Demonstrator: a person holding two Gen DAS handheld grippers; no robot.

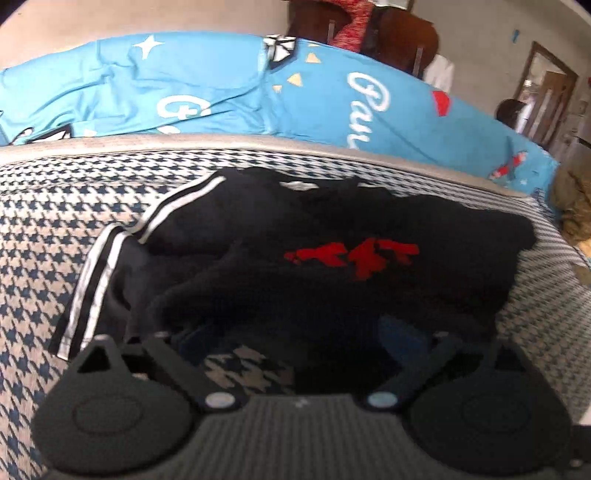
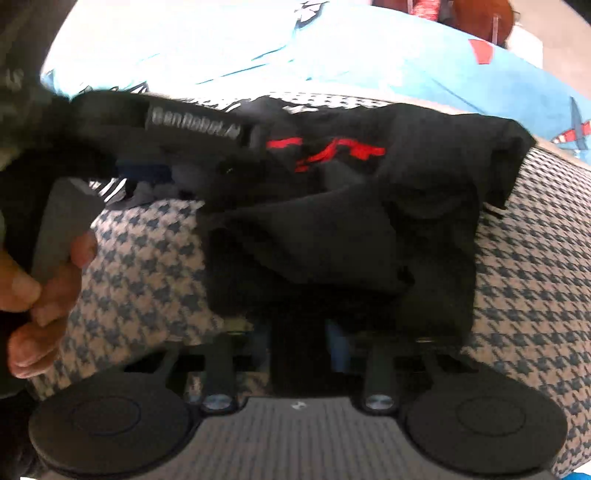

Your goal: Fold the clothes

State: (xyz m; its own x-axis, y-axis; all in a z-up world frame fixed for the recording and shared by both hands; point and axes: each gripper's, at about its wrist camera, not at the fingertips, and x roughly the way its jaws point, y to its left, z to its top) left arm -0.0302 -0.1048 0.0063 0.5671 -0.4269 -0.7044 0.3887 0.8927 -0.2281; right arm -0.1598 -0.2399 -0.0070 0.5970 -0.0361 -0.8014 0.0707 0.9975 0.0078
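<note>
A black garment (image 1: 332, 229) with a red print (image 1: 354, 254) and white side stripes (image 1: 96, 280) lies bunched on a houndstooth sheet (image 1: 55, 206). My left gripper (image 1: 295, 332) sits at its near hem with its arms spread open; the dark cloth hides the fingertips. In the right wrist view the same garment (image 2: 424, 177) drapes over my right gripper (image 2: 297, 328), whose arms stand close and parallel, shut on the near edge of the cloth. The left gripper's body (image 2: 195, 123) reaches in from the left, held by a hand (image 2: 44, 288).
A bright blue printed quilt (image 1: 221, 81) is heaped behind the sheet along the far side. Beyond it stand a wooden chair (image 1: 399, 33) with red cloth on it and a doorway (image 1: 546, 96) at the right. The bed edge drops off at the right.
</note>
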